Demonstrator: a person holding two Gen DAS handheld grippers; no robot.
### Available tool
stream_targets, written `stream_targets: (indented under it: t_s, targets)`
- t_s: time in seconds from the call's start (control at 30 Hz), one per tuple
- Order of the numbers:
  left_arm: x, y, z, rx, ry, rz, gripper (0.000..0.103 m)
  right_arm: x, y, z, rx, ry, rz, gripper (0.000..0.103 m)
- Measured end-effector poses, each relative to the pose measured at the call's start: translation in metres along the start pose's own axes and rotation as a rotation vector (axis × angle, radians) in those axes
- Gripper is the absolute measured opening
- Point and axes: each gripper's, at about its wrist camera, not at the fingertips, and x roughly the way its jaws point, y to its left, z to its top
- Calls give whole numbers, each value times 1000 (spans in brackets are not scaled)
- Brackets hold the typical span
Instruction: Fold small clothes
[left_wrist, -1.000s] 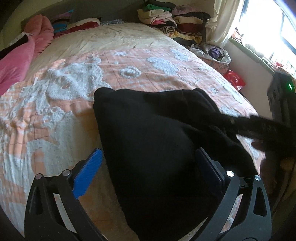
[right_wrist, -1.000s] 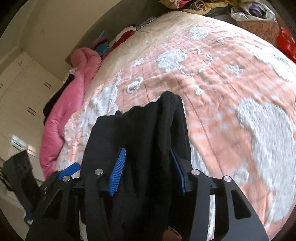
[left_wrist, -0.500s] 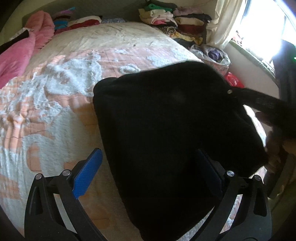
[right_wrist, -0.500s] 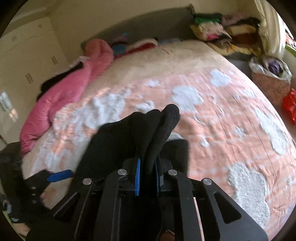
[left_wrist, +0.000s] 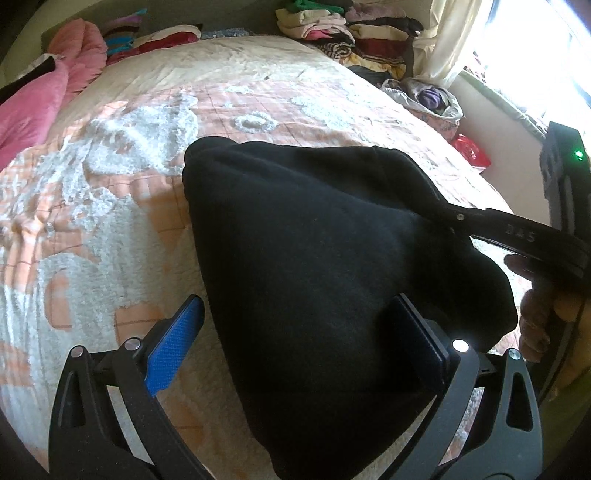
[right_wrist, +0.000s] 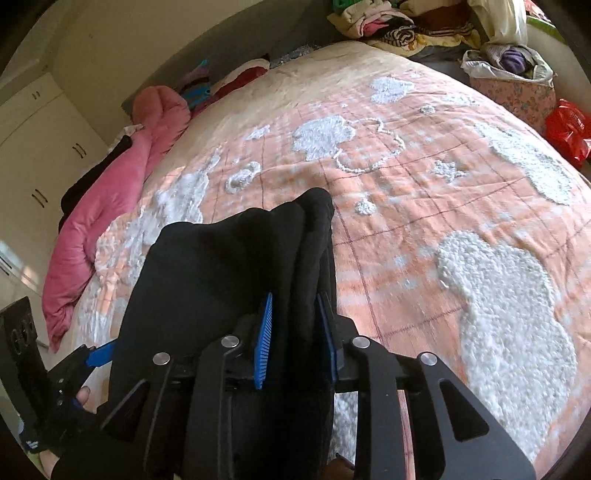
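Note:
A black garment (left_wrist: 314, 240) lies folded in a thick bundle on the peach and white bedspread (left_wrist: 110, 221). My left gripper (left_wrist: 295, 306) stands open and wide around the near end of it; the left blue pad is clear of the cloth. My right gripper (right_wrist: 294, 299) has a thick fold of the same garment (right_wrist: 221, 266) between its blue pads, which touch the cloth on both sides while the jaws are opening. From the left wrist view the right gripper's finger (left_wrist: 517, 236) reaches in over the garment's right edge, with a hand under it.
A pink quilt (right_wrist: 110, 206) runs along the bed's left side. Folded clothes (left_wrist: 351, 33) are stacked at the far right corner. A bag of clothes (right_wrist: 513, 81) and a red bag (right_wrist: 565, 129) sit beside the bed. White wardrobe doors (right_wrist: 37, 147) stand at the left.
The right gripper closed tight on the fold, raised it, then brought it back down, and its jaws have parted a little. The left gripper has kept still and open.

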Motion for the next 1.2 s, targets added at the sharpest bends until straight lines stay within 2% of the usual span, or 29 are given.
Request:
stream_targets:
  t_s: [0.1, 0.2, 0.3, 0.4, 0.5, 0.57, 0.9, 0.93, 0.97, 1.0, 1.03, 1.13, 1.2]
  targets:
    - [-3, 0, -1, -1, -3, -1, 93, -9, 0, -2, -1, -5, 4, 27]
    - [-4, 0, -1, -3, -5, -3, 93, -17, 0, -4, 3, -8, 11, 36]
    - [-7, 1, -1, -6, -8, -7, 93, -24, 1, -8, 10, -16, 16, 37]
    - [-12, 2, -3, -14, -13, -19, 93, -33, 3, -14, 17, -20, 40, 51]
    - [-15, 4, -6, -22, -15, -27, 93, -43, 5, -21, 17, -31, 54, 54]
    - [-17, 5, -9, -27, -14, -33, 93, -51, 5, -28, 23, -30, 72, 64]
    - [-22, 12, -24, -78, -18, -71, 93, -58, -3, -56, 81, 7, 124, 64]
    - [-23, 11, -25, -80, -17, -76, 93, -57, -3, -57, 86, 14, 124, 61]
    - [-24, 10, -26, -79, -16, -81, 93, -55, -3, -59, 90, 20, 127, 40]
    - [-26, 9, -26, -78, -16, -89, 93, -55, -1, -60, 82, 20, 133, 25]
    - [-28, 7, -27, -76, -14, -102, 93, -57, 2, -61, 62, 8, 129, 16]
    - [-27, 3, -30, -77, -1, -130, 93, -67, 8, -63, 37, -36, 124, 14]
    - [-23, 2, -32, -75, 17, -131, 93, -63, 4, -66, 30, -26, 68, 14]
